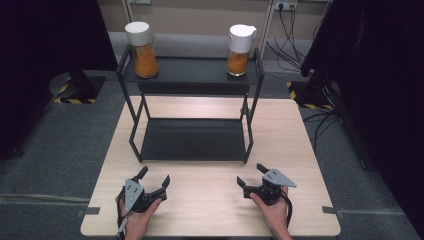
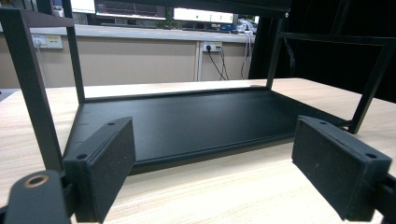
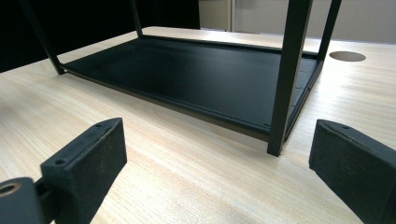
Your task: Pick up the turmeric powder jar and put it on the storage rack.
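Observation:
A black two-tier metal rack point(image 1: 192, 140) stands on the far half of the wooden table point(image 1: 210, 205). On its top shelf sit two glass jars of orange contents: one with a round white lid at the left point(image 1: 142, 50), one with a white spouted lid at the right point(image 1: 240, 50). My left gripper point(image 1: 154, 179) rests near the front left of the table, open and empty. My right gripper point(image 1: 251, 176) rests at the front right, open and empty too. In the left gripper view its jaws frame the rack's lower shelf point(image 2: 196, 121). The right gripper view faces the shelf point(image 3: 196, 79) and a front leg point(image 3: 286, 79).
The rack's lower shelf is bare. A round cable hole point(image 3: 347, 56) lies in the tabletop past the rack. Dark curtains hang at both sides, cables point(image 1: 290, 35) and wall sockets run along the back wall. Bare wood stretches between the grippers and the rack.

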`<state>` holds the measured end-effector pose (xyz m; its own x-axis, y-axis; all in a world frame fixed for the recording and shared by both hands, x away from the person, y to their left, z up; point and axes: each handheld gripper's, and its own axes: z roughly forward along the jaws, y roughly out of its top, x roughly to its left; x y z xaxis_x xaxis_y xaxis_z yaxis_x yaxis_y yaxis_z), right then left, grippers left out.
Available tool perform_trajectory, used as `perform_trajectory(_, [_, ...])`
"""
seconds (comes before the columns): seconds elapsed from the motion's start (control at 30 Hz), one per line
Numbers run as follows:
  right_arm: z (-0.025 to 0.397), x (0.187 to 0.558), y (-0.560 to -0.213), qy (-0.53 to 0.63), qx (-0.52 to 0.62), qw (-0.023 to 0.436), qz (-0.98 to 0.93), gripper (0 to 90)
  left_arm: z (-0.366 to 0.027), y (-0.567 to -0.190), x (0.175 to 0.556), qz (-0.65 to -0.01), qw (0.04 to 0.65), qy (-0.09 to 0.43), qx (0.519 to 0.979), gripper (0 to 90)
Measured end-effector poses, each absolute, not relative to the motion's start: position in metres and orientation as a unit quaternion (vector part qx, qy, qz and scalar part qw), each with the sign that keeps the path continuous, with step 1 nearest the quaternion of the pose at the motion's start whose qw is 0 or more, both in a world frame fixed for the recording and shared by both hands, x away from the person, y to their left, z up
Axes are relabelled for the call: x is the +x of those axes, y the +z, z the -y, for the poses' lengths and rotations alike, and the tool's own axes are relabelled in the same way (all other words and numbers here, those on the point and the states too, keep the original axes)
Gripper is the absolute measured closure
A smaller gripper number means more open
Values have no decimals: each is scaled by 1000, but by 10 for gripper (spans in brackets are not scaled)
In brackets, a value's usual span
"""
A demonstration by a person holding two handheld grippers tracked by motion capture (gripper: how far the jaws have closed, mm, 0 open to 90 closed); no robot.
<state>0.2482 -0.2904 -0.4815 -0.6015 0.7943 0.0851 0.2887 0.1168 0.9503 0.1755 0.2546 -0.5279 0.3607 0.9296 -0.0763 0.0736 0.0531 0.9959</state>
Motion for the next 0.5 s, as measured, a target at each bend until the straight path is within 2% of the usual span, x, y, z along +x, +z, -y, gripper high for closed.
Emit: perform_trajectory(0.5, [292, 248, -483, 548, 379, 233, -708, 40, -254, -527, 176, -431, 583, 366, 584, 132])
